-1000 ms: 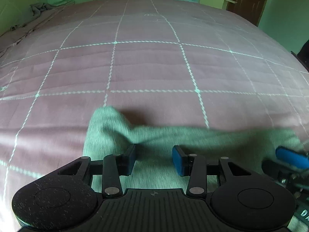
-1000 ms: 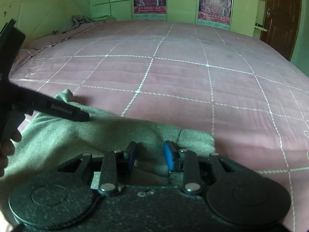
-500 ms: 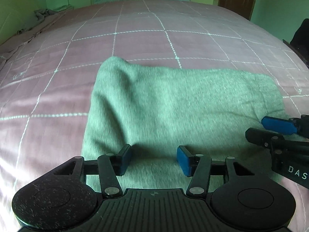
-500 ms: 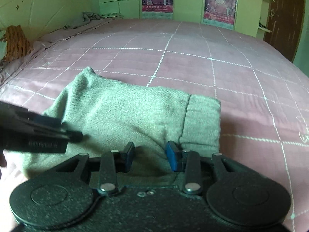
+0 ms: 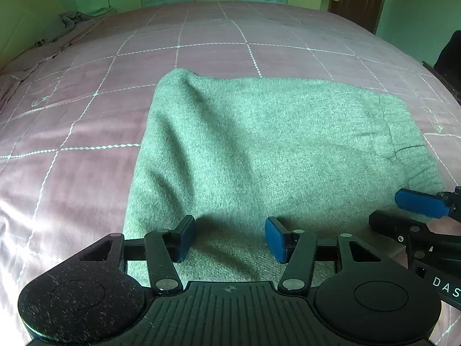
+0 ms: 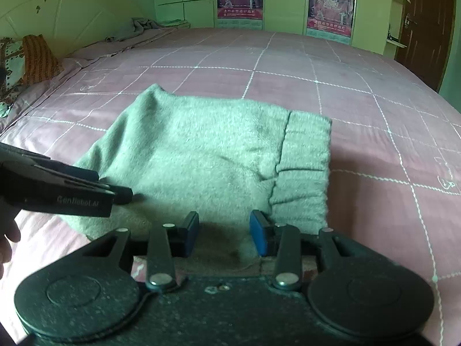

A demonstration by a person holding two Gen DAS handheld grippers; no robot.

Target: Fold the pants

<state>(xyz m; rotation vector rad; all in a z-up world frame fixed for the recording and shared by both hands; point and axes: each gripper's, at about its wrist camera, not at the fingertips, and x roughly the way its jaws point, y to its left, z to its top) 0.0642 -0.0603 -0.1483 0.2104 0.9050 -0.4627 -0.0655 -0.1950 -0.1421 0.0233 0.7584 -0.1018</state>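
Note:
The grey-green pants (image 5: 273,144) lie folded into a flat rectangle on the pink bed cover (image 5: 86,173). My left gripper (image 5: 230,230) hovers over the near edge of the fold, open, with cloth below its blue pads but not pinched. In the right wrist view the pants (image 6: 201,150) show a ribbed band (image 6: 305,158) on their right side. My right gripper (image 6: 224,230) hangs over the near edge by that band; its jaws are opening and nothing is pressed between them. Each gripper shows in the other's view: the right gripper (image 5: 417,201) and the left gripper (image 6: 115,193).
The bed cover (image 6: 360,101) with its white grid lines stretches far ahead and to both sides. A patterned pillow (image 6: 28,57) and a crumpled cloth (image 6: 141,27) lie at the far left. A brown door (image 6: 426,23) stands at the right, a dark object (image 5: 449,54) beside the bed.
Both grippers have drawn back from the far edge of the fold to its near edge, so the whole folded pants now lie ahead. Both sets of jaws stand wider.

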